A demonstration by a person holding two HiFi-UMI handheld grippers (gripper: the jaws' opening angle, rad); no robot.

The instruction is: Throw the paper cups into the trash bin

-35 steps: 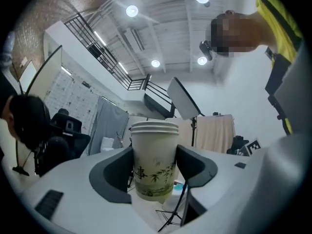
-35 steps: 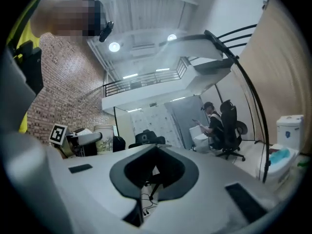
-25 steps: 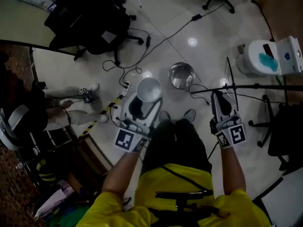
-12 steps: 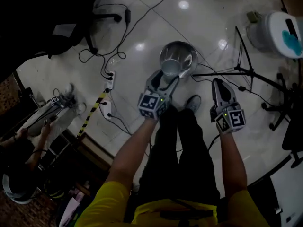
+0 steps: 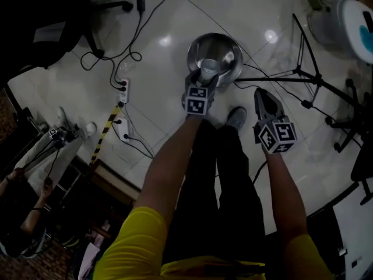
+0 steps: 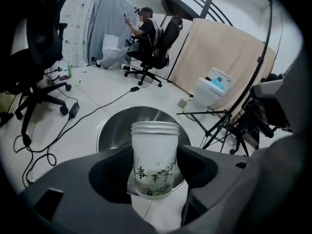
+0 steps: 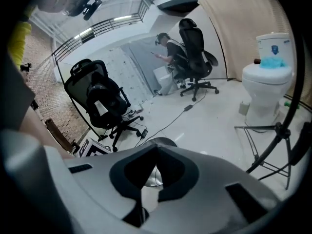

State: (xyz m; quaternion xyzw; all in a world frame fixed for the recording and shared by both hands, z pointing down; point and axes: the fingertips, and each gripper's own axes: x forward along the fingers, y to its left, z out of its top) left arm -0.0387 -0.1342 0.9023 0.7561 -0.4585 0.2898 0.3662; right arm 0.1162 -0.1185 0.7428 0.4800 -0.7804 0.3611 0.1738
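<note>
One white paper cup [image 6: 153,155] with green bamboo print, mouth up, pinched between jaws of left claw [image 5: 205,80]; jaws closed on its lower wall. Cup held over round shiny metal trash bin [image 5: 228,51], which stands on pale glossy floor [image 5: 163,104]. Right claw [image 5: 260,96] right of bin, nearer, jaws together, nothing between them, above floor beside grey shoe [image 5: 236,118].

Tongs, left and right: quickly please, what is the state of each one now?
Left tongs: closed on a paper cup, above the trash bin.
Right tongs: closed, holding nothing.
</note>
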